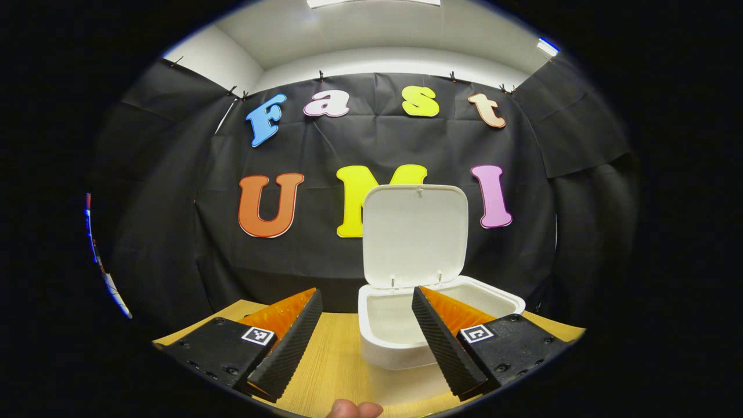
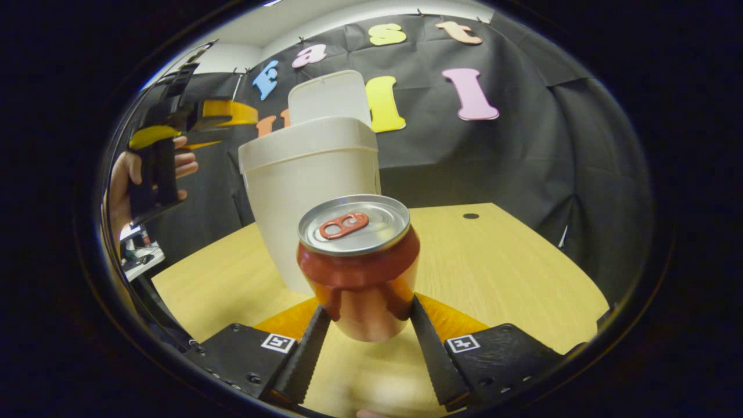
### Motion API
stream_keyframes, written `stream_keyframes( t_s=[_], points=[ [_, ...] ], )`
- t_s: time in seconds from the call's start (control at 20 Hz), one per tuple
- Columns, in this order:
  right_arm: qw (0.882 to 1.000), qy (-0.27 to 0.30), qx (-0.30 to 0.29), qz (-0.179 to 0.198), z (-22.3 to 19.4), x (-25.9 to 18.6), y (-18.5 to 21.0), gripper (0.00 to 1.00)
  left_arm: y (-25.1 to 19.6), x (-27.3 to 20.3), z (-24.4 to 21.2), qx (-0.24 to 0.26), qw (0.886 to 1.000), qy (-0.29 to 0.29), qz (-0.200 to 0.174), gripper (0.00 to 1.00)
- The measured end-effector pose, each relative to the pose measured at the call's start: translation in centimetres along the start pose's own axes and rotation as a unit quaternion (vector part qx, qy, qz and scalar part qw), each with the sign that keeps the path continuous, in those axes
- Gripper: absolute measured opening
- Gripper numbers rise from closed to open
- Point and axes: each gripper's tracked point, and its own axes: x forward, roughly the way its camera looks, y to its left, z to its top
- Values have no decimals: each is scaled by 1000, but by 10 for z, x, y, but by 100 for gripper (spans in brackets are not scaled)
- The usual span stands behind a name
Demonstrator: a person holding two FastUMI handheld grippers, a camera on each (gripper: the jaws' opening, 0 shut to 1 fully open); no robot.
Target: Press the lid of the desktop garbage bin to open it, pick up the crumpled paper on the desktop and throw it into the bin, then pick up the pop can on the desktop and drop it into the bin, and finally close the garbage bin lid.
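In the right gripper view a red pop can [image 2: 357, 261] with a silver top stands upright between the fingers of my right gripper [image 2: 368, 305], which is shut on its lower sides. Just behind the can rises the white garbage bin [image 2: 307, 191], its lid [image 2: 329, 96] swung up. The left gripper [image 2: 174, 128], held by a hand, hovers high to the left of the bin. In the left gripper view my left gripper [image 1: 365, 290] is open with nothing between its fingers. It points at the bin [image 1: 400, 342] and its upright lid [image 1: 415, 235]. Only the bin's upper inner wall shows.
The wooden table [image 2: 493, 261] stretches to the right of the bin, with a small dark hole [image 2: 471, 216] near its far edge. Black cloth closes the booth behind and at the sides. A fingertip [image 1: 354, 409] of the holding hand shows at the bottom edge.
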Motion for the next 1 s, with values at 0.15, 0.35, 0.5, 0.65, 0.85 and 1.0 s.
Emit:
stream_keyframes(
  t_s=[0.15,0.35,0.5,0.65,0.85,1.0],
  points=[
    [1000,-21,-17,4,30,-3,5,79,14,-15,-1,6,1000,-7,8,100],
    [998,-47,-31,29,73,-10,21,79,41,-42,-11,7,999,-8,30,100],
    [996,-61,-38,50,103,-12,35,79,57,-57,-20,1,999,-2,40,100],
    [994,-74,-44,71,130,-16,52,79,69,-71,-28,0,999,-3,50,100],
    [991,-88,-36,95,168,-22,71,79,84,-86,-48,24,998,-3,52,100],
    [990,-96,-43,93,192,-19,80,79,92,-94,-65,17,999,1,49,100]
  ],
)
